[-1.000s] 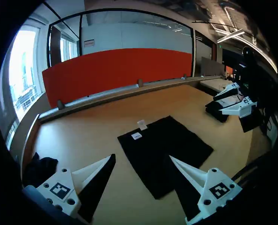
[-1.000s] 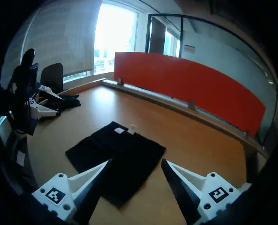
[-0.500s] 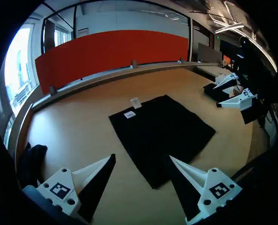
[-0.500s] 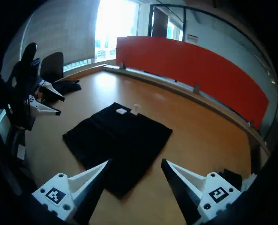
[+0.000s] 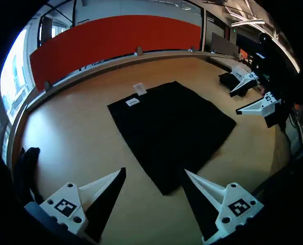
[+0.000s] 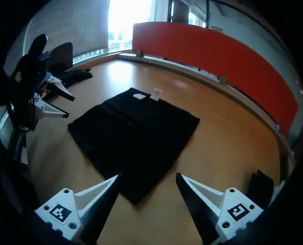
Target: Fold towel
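White grippers [image 5: 154,170] [image 6: 148,174] wide, empty, near towel [image 5: 171,118]

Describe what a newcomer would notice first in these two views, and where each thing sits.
A black towel lies spread out in the middle of the wooden table, a white tag at its far edge. Behind the table runs a bright red partition. The left gripper and the right gripper are open, each pointed at a towel corner.
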Demonstrator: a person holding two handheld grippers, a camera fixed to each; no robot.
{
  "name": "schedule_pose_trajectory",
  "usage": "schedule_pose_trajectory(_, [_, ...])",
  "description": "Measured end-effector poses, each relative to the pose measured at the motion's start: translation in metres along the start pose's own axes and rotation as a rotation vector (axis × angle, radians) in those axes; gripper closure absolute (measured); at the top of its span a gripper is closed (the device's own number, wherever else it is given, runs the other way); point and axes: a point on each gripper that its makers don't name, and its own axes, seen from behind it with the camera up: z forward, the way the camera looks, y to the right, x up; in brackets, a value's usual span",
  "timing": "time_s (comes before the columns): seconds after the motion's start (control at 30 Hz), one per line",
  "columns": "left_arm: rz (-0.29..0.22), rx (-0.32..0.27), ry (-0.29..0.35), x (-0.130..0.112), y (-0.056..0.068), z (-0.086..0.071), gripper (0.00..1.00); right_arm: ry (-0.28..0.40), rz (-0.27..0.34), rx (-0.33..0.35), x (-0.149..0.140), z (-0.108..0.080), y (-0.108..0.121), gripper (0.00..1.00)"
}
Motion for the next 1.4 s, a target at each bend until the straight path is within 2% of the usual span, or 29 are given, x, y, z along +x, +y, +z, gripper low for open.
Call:
schedule_pose_trajectory(0.5, [0.012, -0.046, -0.094, -0.033, 0.013, 0.017, 0.06, -0.084, -0.009, 0.044, -0.036, 0.012, -0.008, 0.01])
schedule_pose_trajectory(0.67, [0.014, -0.056, -0.12, -0.042, 0.018, 0.019, 0.06, -0.098, -0.029, 0.059, -0.043, 0.015, -0.01, 0.07])
schedule_pose_trajectory(0.97, [0.006, -0.079, -0.128, -0.045, 0.03, 0.021, 0.06, -0.106, -0.05, 0.072, -0.049, 0.016, -0.011, 0.15])
schedule_pose_trajectory(1.13, [0.019, -0.074, -0.129, -0.044, 0.03, 0.023, 0.07, -0.106, -0.046, 0.08, -0.05, 0.017, -0.012, 0.2])
schedule_pose_trajectory(1.27, [0.019, -0.064, -0.132, -0.044, 0.028, 0.023, 0.11, -0.117, -0.05, 0.097, -0.054, 0.019, -0.016, 0.3])
schedule_pose_trajectory(1.4, [0.021, -0.042, -0.133, -0.045, 0.025, 0.024, 0.21, -0.116, -0.042, 0.112, -0.055, 0.019, -0.019, 0.37])
